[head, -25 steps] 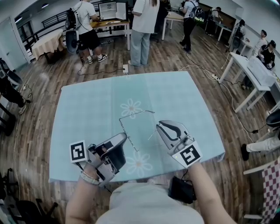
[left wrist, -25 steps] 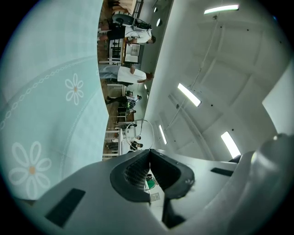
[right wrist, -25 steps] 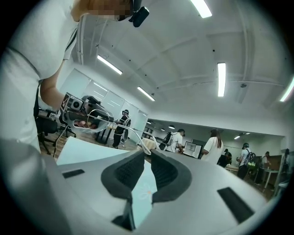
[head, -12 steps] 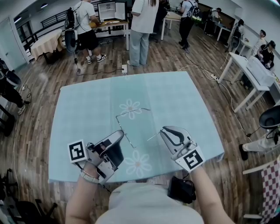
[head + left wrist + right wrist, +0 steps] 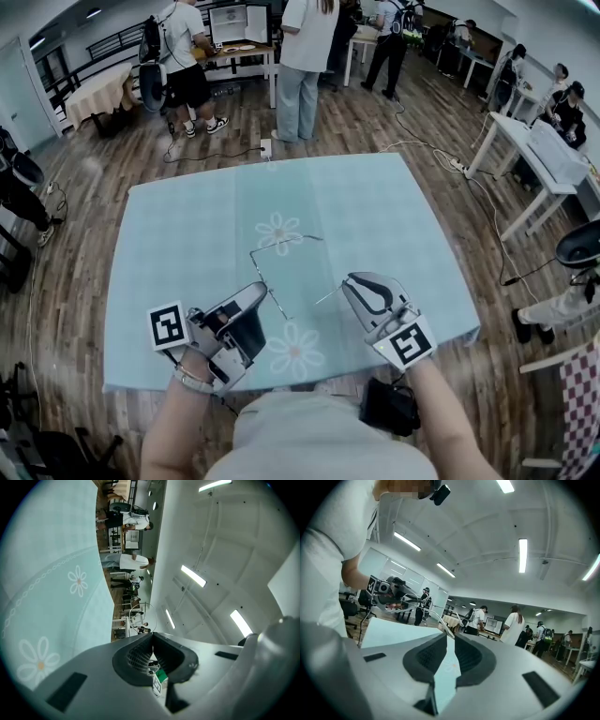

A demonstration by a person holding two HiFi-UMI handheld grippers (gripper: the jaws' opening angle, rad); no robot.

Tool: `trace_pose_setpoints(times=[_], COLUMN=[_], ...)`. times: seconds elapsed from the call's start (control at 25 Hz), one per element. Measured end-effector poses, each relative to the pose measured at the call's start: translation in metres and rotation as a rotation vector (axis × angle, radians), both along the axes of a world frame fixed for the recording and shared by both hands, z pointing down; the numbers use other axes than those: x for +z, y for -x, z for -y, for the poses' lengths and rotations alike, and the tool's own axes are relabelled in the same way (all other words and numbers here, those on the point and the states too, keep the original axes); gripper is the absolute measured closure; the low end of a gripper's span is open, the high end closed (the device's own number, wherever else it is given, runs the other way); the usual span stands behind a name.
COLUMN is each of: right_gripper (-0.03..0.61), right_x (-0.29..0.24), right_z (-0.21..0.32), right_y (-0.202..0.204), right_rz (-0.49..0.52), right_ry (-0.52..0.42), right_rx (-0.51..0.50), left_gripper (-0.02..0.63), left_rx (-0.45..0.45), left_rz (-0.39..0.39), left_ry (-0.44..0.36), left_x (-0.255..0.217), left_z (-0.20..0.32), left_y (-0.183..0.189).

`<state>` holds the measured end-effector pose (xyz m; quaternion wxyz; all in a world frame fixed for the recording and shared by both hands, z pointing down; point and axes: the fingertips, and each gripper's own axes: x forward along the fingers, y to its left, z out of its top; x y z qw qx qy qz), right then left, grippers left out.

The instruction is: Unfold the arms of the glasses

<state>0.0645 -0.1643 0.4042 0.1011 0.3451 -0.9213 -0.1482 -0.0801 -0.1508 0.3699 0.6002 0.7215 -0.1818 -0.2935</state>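
Observation:
The thin wire-framed glasses (image 5: 281, 242) are held just above the pale blue tablecloth (image 5: 187, 234), between my two grippers. My left gripper (image 5: 265, 291) is shut on the frame at its near left end. In the left gripper view a round lens (image 5: 142, 616) shows just past the closed tips (image 5: 152, 633). My right gripper (image 5: 347, 281) is pinched on the end of one thin arm (image 5: 328, 292). In the right gripper view that arm (image 5: 433, 616) runs from the jaw tips (image 5: 451, 634) across to the left gripper (image 5: 389, 592). How far the arms are unfolded is hard to tell.
The cloth has daisy prints (image 5: 281, 230) and ends close to my body. Several people (image 5: 305, 56) stand past the table's far edge. A white table (image 5: 539, 155) stands on the right, with a power strip and cable (image 5: 457, 164) on the wood floor.
Both grippers and the glasses have come slightly nearer to me and lower, and the far wire of the frame has shifted a little left. Almost nothing has changed in the last half second.

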Motion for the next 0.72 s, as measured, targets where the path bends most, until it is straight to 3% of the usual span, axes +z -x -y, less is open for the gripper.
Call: trace_pose_setpoints(times=[0.28,0.72], right_gripper=[0.472,0.472], right_x=[0.0042,-0.0025], right_z=[0.0030,0.0012], right_y=[-0.0003,-0.0084], right_rz=[0.007,0.039], right_ry=[0.023,0.060], right_rx=[0.006,0.052], left_gripper=[0.604,0.604], left_rx=[0.006,-0.032], left_rz=[0.015,0.034], left_ry=[-0.004,-0.052], left_x=[0.0041,0.0031], left_z=[-0.0004,0.0032], left_y=[-0.0055,-0.0077])
